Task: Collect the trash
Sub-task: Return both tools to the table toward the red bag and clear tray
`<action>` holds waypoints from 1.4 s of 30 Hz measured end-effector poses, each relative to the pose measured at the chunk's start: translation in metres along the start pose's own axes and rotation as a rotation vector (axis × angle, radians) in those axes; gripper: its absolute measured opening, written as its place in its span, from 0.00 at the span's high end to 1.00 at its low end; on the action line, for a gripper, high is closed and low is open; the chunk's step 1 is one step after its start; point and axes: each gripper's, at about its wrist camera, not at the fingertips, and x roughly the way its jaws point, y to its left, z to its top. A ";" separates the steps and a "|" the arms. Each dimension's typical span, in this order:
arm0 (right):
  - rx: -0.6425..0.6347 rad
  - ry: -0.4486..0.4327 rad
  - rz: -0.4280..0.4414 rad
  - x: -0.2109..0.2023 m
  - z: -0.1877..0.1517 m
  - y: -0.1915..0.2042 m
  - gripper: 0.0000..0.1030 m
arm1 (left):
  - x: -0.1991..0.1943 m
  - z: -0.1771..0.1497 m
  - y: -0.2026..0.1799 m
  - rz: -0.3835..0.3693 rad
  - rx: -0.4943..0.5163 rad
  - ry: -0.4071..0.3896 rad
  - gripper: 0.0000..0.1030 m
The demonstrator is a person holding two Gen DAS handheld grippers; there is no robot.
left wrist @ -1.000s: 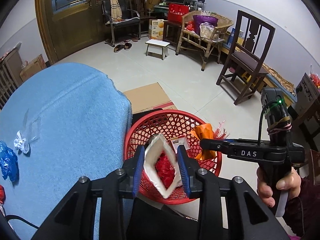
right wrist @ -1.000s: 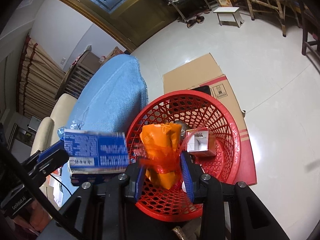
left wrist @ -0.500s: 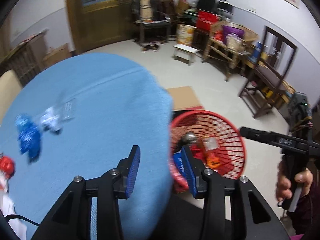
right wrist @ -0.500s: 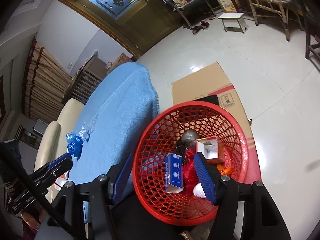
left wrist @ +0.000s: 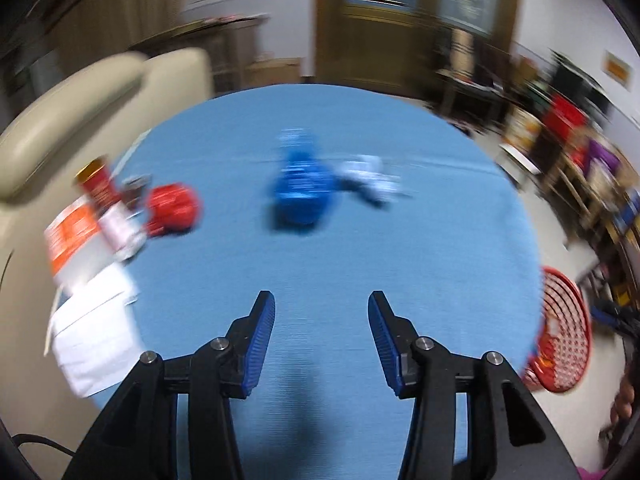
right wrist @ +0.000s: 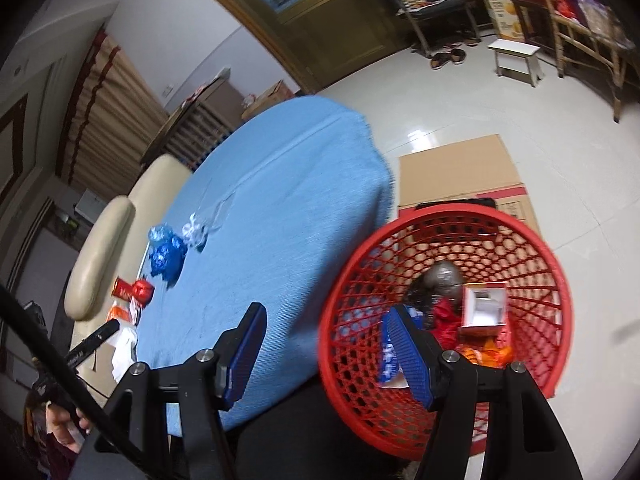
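Change since earlier: the left gripper (left wrist: 322,312), which was over the red basket (left wrist: 566,336) with a white packet, has swung to the blue tablecloth (left wrist: 420,248); the right gripper (right wrist: 324,334) has let go of the orange wrapper (right wrist: 486,354), now lying in the basket.

Left wrist view: blurred. The left gripper is released, jaws wide apart, nothing between them, above the cloth. Ahead lie a blue crumpled wrapper (left wrist: 302,190) and a pale wrapper (left wrist: 370,180) just beside it; a red wrapper (left wrist: 172,210) and a red-white can (left wrist: 108,208) are at the left edge. Only the basket rim shows at the right.

Right wrist view: the right gripper is released too, empty, one finger over the cloth, the other over the basket. Only here its contents show: a blue box (right wrist: 388,354), a small white-red box (right wrist: 484,308), a grey ball (right wrist: 442,276). The remaining trash on the table looks small and far.
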 end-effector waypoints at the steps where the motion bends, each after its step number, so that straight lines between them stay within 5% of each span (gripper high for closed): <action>1: -0.009 0.008 -0.001 0.004 -0.001 0.005 0.35 | 0.000 0.000 0.021 0.019 -0.042 -0.002 0.52; 8: -0.099 0.065 0.003 0.036 -0.004 0.052 0.35 | 0.010 0.019 0.104 0.103 -0.196 -0.008 0.52; 18: -0.252 0.092 0.019 0.081 0.016 0.125 0.35 | 0.044 0.074 0.162 0.164 -0.275 0.001 0.52; 25: -0.367 0.081 0.042 0.100 0.028 0.166 0.35 | 0.000 0.111 0.213 0.235 -0.276 -0.079 0.50; 30: -0.309 0.148 0.083 0.132 0.030 0.169 0.35 | 0.012 0.118 0.210 0.213 -0.278 -0.053 0.48; 35: -0.317 0.162 0.082 0.144 0.027 0.175 0.35 | 0.063 0.124 0.185 0.182 -0.278 0.029 0.48; 42: -0.229 0.133 0.061 0.162 0.066 0.175 0.35 | 0.119 0.128 0.186 0.177 -0.369 0.112 0.48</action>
